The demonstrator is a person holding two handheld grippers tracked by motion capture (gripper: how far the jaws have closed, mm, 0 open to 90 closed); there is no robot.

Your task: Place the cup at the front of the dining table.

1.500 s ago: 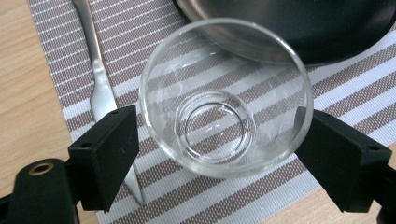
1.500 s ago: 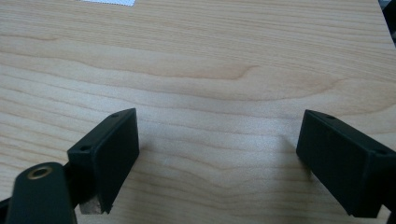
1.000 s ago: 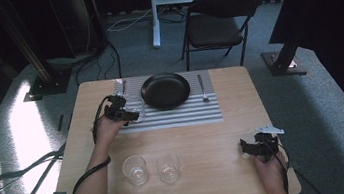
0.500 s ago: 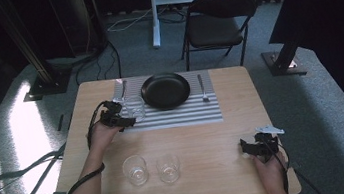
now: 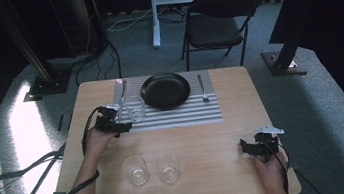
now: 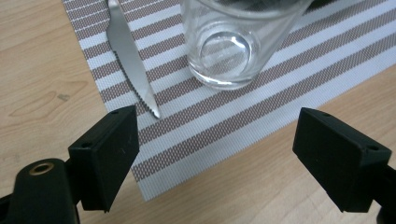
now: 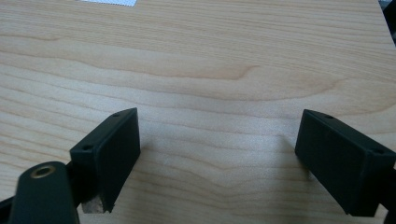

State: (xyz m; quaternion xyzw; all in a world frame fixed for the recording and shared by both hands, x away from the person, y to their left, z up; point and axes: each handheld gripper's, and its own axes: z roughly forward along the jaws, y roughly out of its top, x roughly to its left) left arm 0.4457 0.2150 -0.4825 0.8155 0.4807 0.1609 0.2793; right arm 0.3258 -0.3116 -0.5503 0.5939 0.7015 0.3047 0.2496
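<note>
- Our left gripper (image 6: 219,163) gapes empty just short of the glass (image 6: 231,44) on the mat's (image 6: 243,116) near-left corner, beside the knife (image 6: 128,60).
- Our right gripper (image 7: 219,163) rests open and empty at the surface's (image 7: 210,60) near-right corner, clear of the setting.

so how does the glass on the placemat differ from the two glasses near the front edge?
The glass on the placemat stands on the striped mat, between the knife and the black plate; the two front glasses stand on bare wood. It stands alone just ahead of the open left gripper; the front two stand side by side, away from either gripper. All are clear, upright and empty.
</note>
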